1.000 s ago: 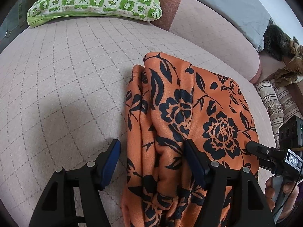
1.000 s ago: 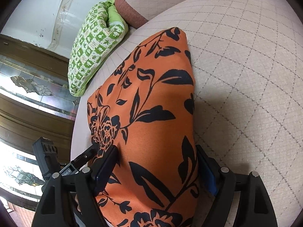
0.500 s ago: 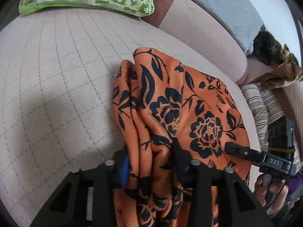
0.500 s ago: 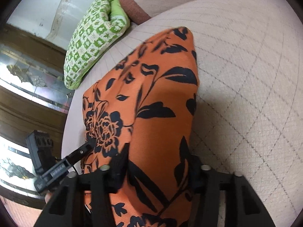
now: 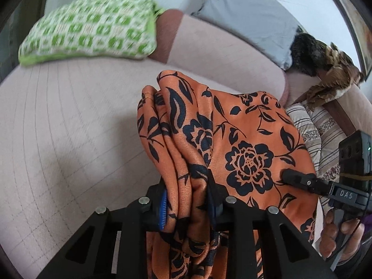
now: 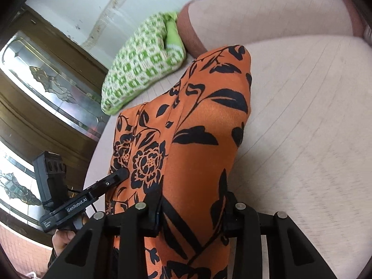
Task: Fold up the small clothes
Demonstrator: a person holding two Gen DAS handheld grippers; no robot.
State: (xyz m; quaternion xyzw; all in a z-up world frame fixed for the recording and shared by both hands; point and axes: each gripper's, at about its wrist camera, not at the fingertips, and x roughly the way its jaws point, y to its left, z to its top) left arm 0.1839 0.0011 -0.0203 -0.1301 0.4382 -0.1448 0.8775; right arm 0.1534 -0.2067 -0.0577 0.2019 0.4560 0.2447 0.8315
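A: On the pink quilted sofa seat (image 5: 69,139), the orange floral garment (image 5: 244,139) is held raised, bunched between both tools. In the left wrist view it fills the frame from 6 o'clock up to about 12, with the far end drooping toward the cushion.

B: Grip state noted. The left gripper (image 5: 188,207) is closed onto a thick gather of several layers; blue pads (image 5: 162,209) are seen pressed into the cloth. The right gripper (image 6: 190,211) is likewise clamped on the garment's near edge, fabric filling the gap between its fingers.

A: Risks, as judged: the fabric looks slick and thin, so a layer could be pulled out of the left bundle if the tools are drawn apart too fast. An uneven fold would be caused by the gathers not being shaken flat. The hanging end could be dragged and creased against the seat.

B: Snagging on the green checked pillow (image 5: 88,34) at 11 o'clock is thought unlikely; it lies well apart. The striped cloth (image 5: 313,125) at 3 o'clock is nearer.

A: Pose: both tools are pointed forward and tilted slightly down over the seat, held near each other. The right tool is seen at 4 o'clock in the left view, a hand (image 5: 337,234) wrapped on its handle.
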